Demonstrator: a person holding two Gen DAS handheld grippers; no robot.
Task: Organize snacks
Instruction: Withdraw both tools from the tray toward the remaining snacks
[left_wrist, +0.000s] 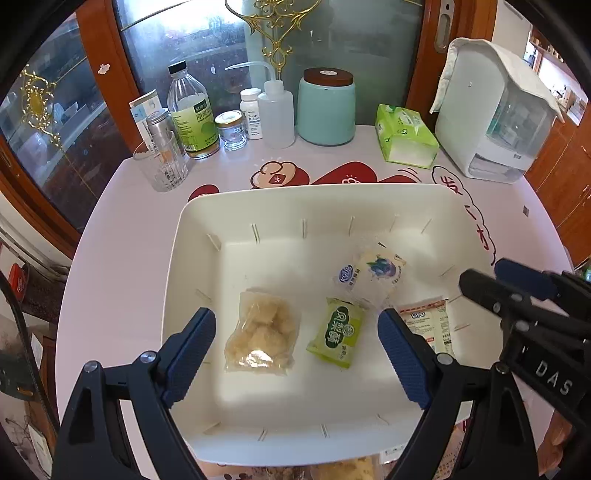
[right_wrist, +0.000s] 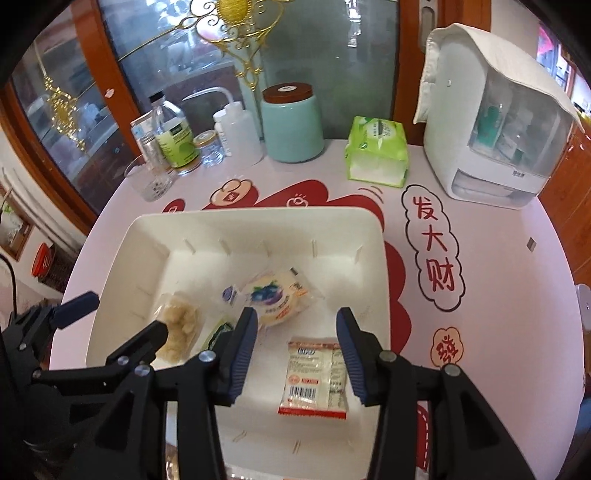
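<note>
A white bin (left_wrist: 280, 195) (right_wrist: 258, 216) sits on the table and holds several snack packs: a clear bag of pale chunks (left_wrist: 262, 332) (right_wrist: 181, 325), a green pack (left_wrist: 338, 332) (right_wrist: 218, 332), a blueberry pack (left_wrist: 373, 273) (right_wrist: 275, 295) and a red-edged white pack (left_wrist: 428, 321) (right_wrist: 314, 376). My left gripper (left_wrist: 297, 354) is open and empty above the bag and the green pack. My right gripper (right_wrist: 297, 354) is open and empty above the red-edged pack; it also shows in the left wrist view (left_wrist: 484, 278).
At the table's back stand a glass (left_wrist: 162, 166), bottles and jars (left_wrist: 188, 110), a teal canister (left_wrist: 325, 107), a green tissue pack (left_wrist: 404, 133) and a white dispenser (left_wrist: 495, 110). More snack packs (left_wrist: 343, 469) lie at the bin's near edge. Glass cabinet doors stand behind.
</note>
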